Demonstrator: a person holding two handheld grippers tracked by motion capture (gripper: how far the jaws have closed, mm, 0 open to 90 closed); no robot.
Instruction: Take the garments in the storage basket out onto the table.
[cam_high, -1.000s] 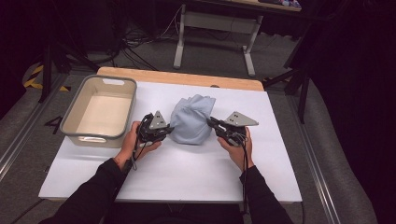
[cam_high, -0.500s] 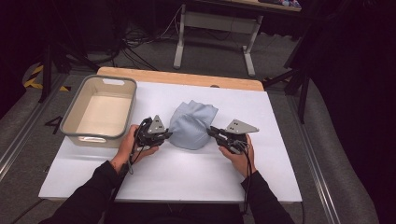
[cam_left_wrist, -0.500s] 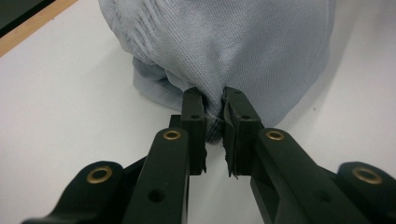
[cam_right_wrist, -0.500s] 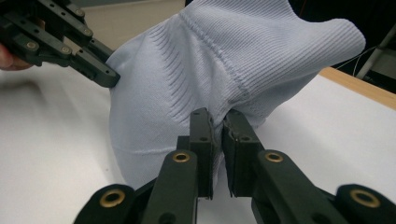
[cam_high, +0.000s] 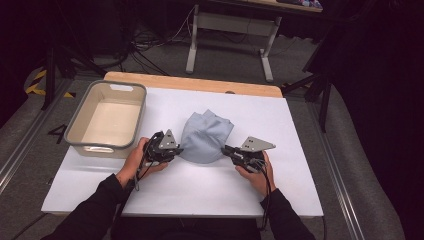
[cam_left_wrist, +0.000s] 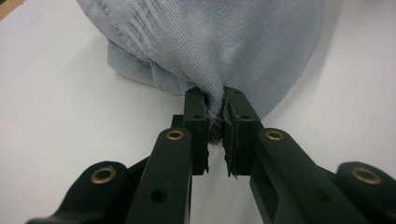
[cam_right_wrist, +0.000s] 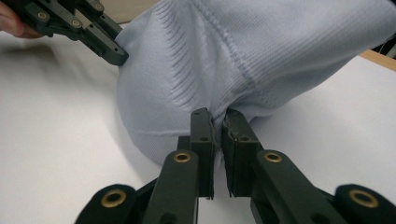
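A light blue knit cloth (cam_high: 205, 136) lies bunched in the middle of the white table (cam_high: 200, 185). My left gripper (cam_high: 178, 150) pinches its near left edge, and my right gripper (cam_high: 224, 149) pinches its near right edge. In the left gripper view the cloth (cam_left_wrist: 210, 42) is squeezed between the shut jaws of that gripper (cam_left_wrist: 215, 100). In the right gripper view the cloth (cam_right_wrist: 252, 51) is clamped in that gripper (cam_right_wrist: 218, 119), and the left gripper (cam_right_wrist: 119, 56) shows at the upper left, against the cloth's far side.
A beige plastic bin (cam_high: 81, 120) stands empty at the table's left side, close to my left hand. A wooden strip (cam_high: 190, 83) runs along the far table edge. Beyond it are a metal stand (cam_high: 227, 30) and cables on the floor.
Both grippers have drawn toward me and lower with the cloth. The cloth has gone from a raised bundle to lying flatter and wider on the table.
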